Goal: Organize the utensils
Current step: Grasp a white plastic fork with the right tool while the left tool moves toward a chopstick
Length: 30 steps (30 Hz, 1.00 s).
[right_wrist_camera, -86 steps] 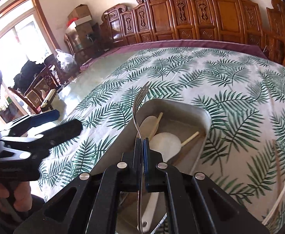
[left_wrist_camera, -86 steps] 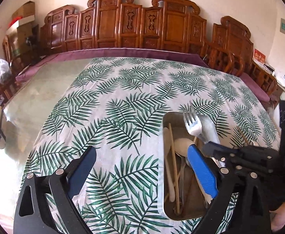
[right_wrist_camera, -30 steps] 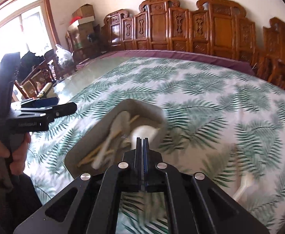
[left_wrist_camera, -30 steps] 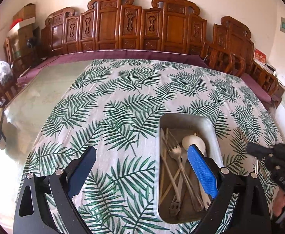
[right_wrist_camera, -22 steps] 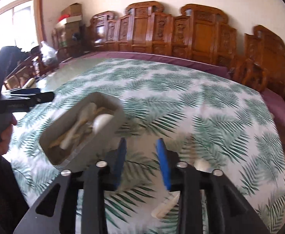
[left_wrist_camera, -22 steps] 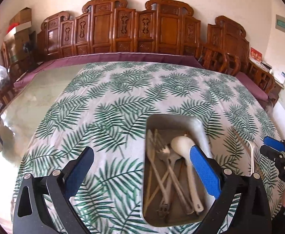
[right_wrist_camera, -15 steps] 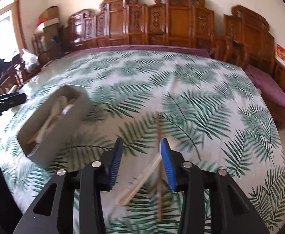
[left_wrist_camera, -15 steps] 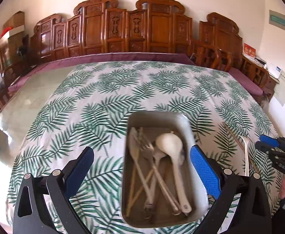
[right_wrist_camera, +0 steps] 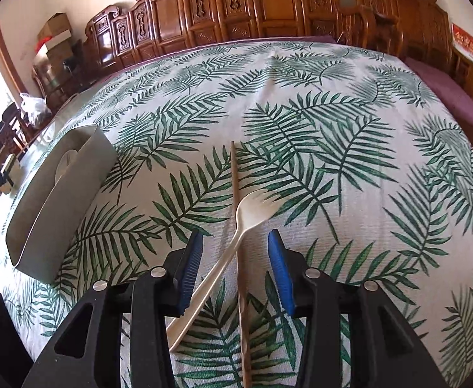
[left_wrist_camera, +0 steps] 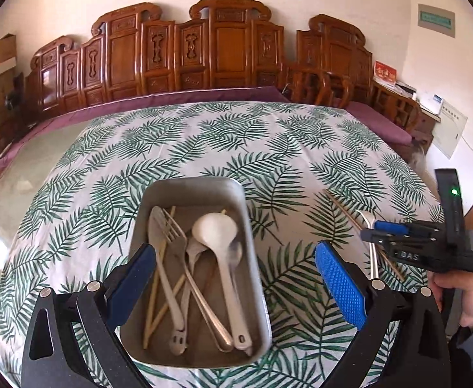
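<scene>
A metal tray sits on the leaf-print cloth, seen from above in the left wrist view; in it lie a white ladle, a metal fork, a pale knife, chopsticks and other pale handles, heaped and crossing one another; the left gripper hovers over the tray's near half, its jaws spread wide with nothing between the blue pads; to the right, well apart from the tray, a white fork and a single chopstick lie on the cloth, the fork's handle crossing the stick; the right gripper hangs just above them, jaws parted after just opening, with fork handle and stick both running between the pads, neither pinched; whether the tips touch the cloth I cannot tell; in the right wrist view the tray shows at left, side wall toward the camera; a hand grips the right tool's handle at the edge of the left view; carved wooden chairs line the wall behind the table.
</scene>
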Available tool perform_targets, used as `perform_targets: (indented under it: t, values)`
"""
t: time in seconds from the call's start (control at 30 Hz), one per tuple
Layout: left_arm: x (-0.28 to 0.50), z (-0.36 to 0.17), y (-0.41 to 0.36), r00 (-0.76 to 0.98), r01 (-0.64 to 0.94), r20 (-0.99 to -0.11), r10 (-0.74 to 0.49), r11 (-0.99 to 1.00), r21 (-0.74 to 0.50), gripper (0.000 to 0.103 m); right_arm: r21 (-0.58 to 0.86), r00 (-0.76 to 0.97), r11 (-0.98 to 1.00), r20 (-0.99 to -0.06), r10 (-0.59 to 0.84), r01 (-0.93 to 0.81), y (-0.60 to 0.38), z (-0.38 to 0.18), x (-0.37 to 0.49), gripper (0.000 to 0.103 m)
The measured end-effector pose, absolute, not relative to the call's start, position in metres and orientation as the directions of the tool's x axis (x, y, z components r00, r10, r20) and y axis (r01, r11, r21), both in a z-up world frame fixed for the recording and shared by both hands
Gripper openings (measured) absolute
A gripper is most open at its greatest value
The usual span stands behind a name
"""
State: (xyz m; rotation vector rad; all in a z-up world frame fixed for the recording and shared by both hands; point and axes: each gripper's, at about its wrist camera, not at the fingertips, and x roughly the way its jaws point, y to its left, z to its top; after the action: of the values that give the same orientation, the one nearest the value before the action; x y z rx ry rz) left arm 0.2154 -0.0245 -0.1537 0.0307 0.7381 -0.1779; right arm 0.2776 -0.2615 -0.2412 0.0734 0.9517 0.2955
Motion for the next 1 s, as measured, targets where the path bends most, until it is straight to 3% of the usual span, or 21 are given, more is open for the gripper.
perform_targets:
  t: [0.07, 0.4, 0.63, 1.0]
  values:
    - [0.214, -0.153, -0.027, 0.727, 0.170, -0.670, -0.152, 0.985, -0.038, 0.095, 0.195, 0.539, 0.956, -0.793, 0.286, -0.220, -0.260, -0.243, 0.281, 0.044]
    - [0.210, -0.156, -0.037, 0.716, 0.172, -0.681, -0.151, 0.984, -0.037, 0.095, 0.201, 0.520, 0.952, -0.802, 0.296, -0.231, -0.263, -0.244, 0.282, 0.006]
    - [0.206, -0.158, -0.056, 0.703, 0.183, -0.697, -0.141, 0.983, -0.013, 0.095, 0.284, 0.537, 0.928, -0.758, 0.371, -0.240, -0.279, -0.226, 0.281, 0.005]
    - [0.222, -0.172, -0.118, 0.653, 0.227, -0.742, -0.152, 0.974, 0.000, 0.095, 0.197, 0.583, 0.957, -0.761, 0.286, -0.212, -0.321, -0.217, 0.284, 0.005]
